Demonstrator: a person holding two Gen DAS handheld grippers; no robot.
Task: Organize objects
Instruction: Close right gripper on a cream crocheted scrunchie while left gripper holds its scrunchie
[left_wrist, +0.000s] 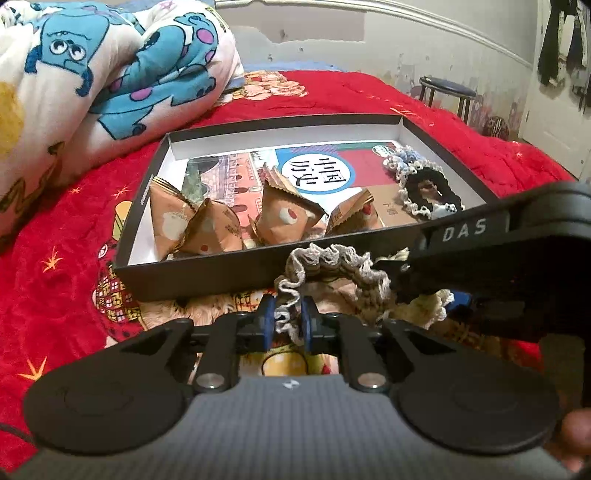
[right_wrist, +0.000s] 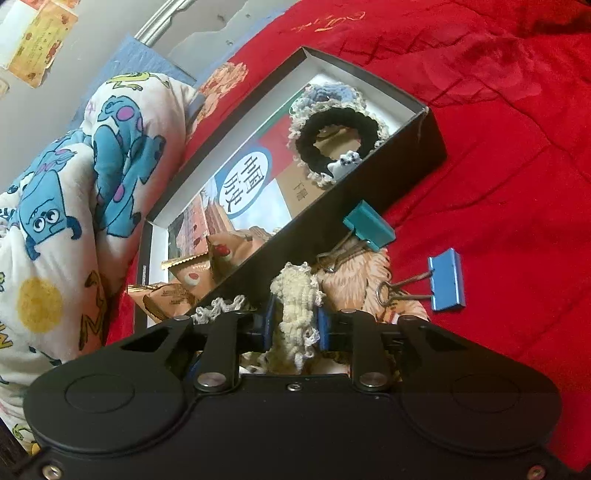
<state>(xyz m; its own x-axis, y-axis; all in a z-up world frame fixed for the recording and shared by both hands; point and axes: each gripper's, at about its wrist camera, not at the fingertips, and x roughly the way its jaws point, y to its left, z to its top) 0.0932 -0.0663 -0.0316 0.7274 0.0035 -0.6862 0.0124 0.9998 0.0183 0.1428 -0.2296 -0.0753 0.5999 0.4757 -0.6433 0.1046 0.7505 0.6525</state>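
With both scrunchies lying on the red blanket (right_wrist: 498, 110) just before the black box (left_wrist: 207, 271), the left gripper (left_wrist: 289, 325) loosely straddles the grey scrunchie (left_wrist: 332, 264) while the right gripper (right_wrist: 295, 326) pinches the cream scrunchie (right_wrist: 295, 295); I'd lift each clear over the wall.

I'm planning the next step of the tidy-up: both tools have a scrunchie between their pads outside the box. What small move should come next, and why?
Probably lift the right tool with its cream scrunchie over the near wall of the black box and drop it beside the black scrunchie already inside. The pads look closed on it, and the scrunchies are gathering at that end.
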